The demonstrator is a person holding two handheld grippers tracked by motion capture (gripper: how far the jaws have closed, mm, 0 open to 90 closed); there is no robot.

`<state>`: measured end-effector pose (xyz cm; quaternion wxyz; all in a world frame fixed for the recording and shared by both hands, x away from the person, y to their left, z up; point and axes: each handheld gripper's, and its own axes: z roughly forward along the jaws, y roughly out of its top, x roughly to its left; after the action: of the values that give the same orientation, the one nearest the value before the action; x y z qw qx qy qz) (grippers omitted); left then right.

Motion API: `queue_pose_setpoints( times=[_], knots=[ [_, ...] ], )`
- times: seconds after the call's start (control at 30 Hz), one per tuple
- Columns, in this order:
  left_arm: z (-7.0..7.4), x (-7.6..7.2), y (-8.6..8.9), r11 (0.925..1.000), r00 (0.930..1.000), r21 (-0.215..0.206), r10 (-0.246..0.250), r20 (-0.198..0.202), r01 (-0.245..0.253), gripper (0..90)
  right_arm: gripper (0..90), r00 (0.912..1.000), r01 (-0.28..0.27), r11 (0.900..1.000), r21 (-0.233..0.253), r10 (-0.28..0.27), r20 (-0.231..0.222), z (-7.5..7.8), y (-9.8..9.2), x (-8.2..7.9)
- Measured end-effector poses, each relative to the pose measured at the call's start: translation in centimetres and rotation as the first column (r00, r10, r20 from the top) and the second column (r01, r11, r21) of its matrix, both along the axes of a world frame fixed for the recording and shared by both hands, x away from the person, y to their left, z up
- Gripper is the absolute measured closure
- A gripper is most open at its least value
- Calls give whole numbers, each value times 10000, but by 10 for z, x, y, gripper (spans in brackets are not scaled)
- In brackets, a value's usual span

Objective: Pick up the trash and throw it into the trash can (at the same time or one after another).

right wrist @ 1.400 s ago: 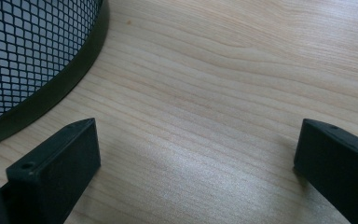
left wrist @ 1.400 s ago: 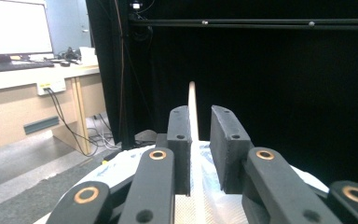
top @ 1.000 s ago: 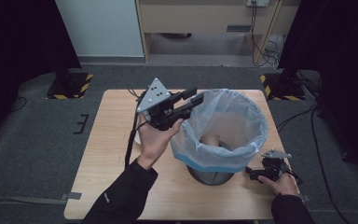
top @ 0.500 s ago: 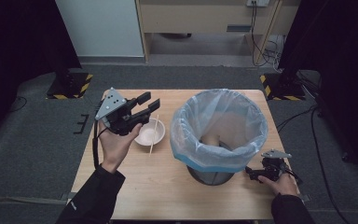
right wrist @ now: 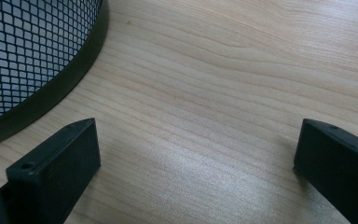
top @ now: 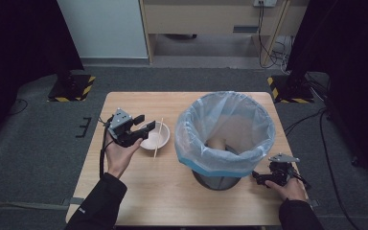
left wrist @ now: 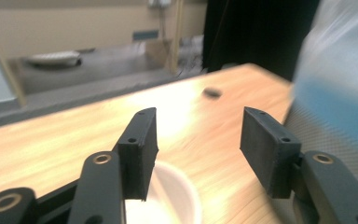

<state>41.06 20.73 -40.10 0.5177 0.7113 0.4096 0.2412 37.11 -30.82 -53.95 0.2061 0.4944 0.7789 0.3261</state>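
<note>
From the high view, your left gripper (top: pixel 143 128) hangs just left of the white bowl (top: pixel 155 140), jaws spread and empty, and the bowl itself sits on the table (top: pixel 139 191) a short way left of the lined bin (top: pixel 225 134). A chopstick (top: pixel 158 136) lies across the bowl's rim, tilted toward the bin's far side. Your right gripper (top: pixel 263 178) rests low on the table just right of the bin's base, jaws parted, holding nothing.

In the left gripper view, your jaws stand wide with the bowl (left wrist: pixel 168 196) below and between them, the bin's blue-edged liner (left wrist: pixel 340 88) off to one side. The picture is blurred, so I cannot tell whether a pad touches the rim.

In the right gripper view, your jaws gape over bare wood, the bin's mesh wall (right wrist: pixel 32 51) near one of them.

You look to be at the reach for the bowl or chopstick. Next, drop the left jaws over the rim or stick, close firmly, then lift toward the bin.
</note>
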Motion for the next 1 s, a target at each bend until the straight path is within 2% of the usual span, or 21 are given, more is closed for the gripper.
queue_pose_setpoints(
  times=[0.07, 0.13, 0.27, 0.53, 0.6, 0.73, 0.8, 1.0],
  knots=[
    [-10, 4, 1, 9999, 9995, 141, 99, -313, -94, 443, 5, 10000, -4, 10000, -2, 4, 3, 0, 0, 0],
    [-20, 8, 2, 9987, 9982, 457, 269, -541, -245, 434, 5, 10000, -3, 10000, -1, 3, 3, 0, 0, 0],
    [-38, 16, 2, 9961, 9935, 767, 515, -1015, -438, 430, 5, 10000, -5, 10000, -1, 5, 3, 0, 0, 0],
    [-57, 30, -10, 9936, 9864, 1062, 545, -1549, -382, 425, 5, 10000, -1, 10000, 0, 1, 0, 0, 0, 0],
    [-63, 33, -14, 9931, 9821, 1133, 518, -1810, -315, 443, 5, 10000, -4, 10000, -3, 4, 2, 0, 0, 0],
    [-69, 34, -20, 9873, 9769, 1578, 497, -2077, -166, 468, 5, 10000, -5, 10000, -3, 5, 2, 0, 0, 0],
    [-72, 35, -21, 9879, 9733, 1543, 508, -2238, -161, 483, 5, 10000, -5, 10000, -3, 5, 3, 0, 0, 0],
    [-82, 39, -22, 9838, 9588, 1789, 624, -2772, -123, 529, 5, 10000, -3, 10000, -2, 3, 2, 0, 0, 0]
  ],
)
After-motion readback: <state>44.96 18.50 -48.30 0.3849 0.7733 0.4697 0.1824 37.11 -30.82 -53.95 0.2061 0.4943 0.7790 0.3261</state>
